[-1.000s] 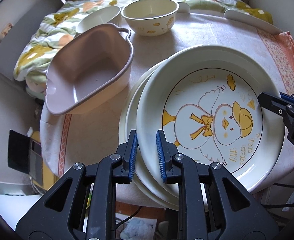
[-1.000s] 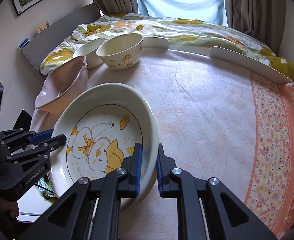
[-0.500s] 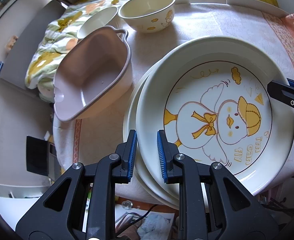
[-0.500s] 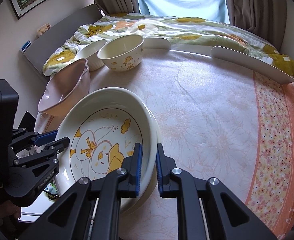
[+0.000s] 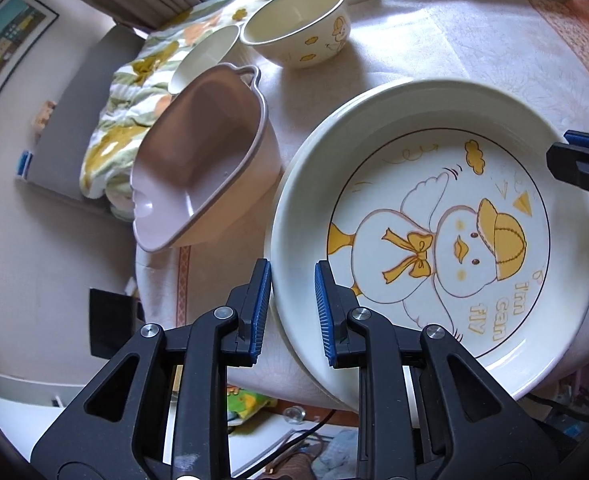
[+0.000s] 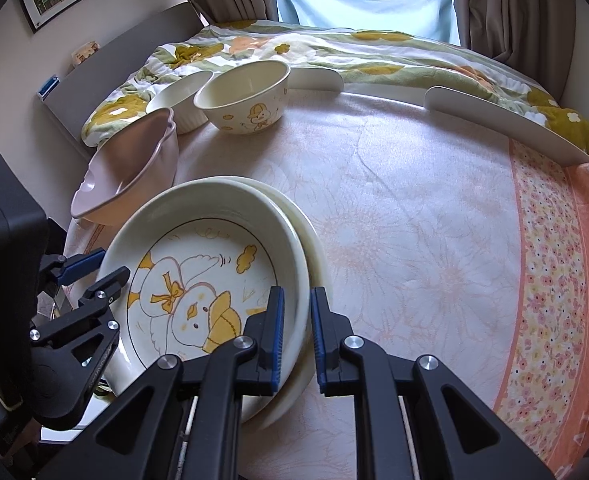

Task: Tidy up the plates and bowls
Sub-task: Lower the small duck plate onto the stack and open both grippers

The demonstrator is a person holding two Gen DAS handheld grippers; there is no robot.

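Note:
A cream duck-print plate (image 5: 434, 232) lies on top of a plain cream plate (image 6: 314, 248) at the table's near left edge. My left gripper (image 5: 292, 308) is shut on the duck plate's near rim. My right gripper (image 6: 296, 334) is shut on the same plate's opposite rim; it also shows in the left wrist view (image 5: 582, 168). The duck plate (image 6: 198, 280) sits slightly offset on the lower plate. A pink heart-shaped bowl (image 5: 198, 152), a duck-print bowl (image 5: 294, 28) and a white ribbed bowl (image 5: 202, 56) stand behind.
The table (image 6: 414, 220) has a pale floral cloth with an orange border on the right. Two white curved table guards (image 6: 502, 120) stand along its far edge. A bed with a flowered quilt (image 6: 254, 48) lies beyond. The floor drops off on the left.
Both grippers have lowered the duck plate onto the plain plate beneath it and shifted it slightly left. The jaws still sit on the rim.

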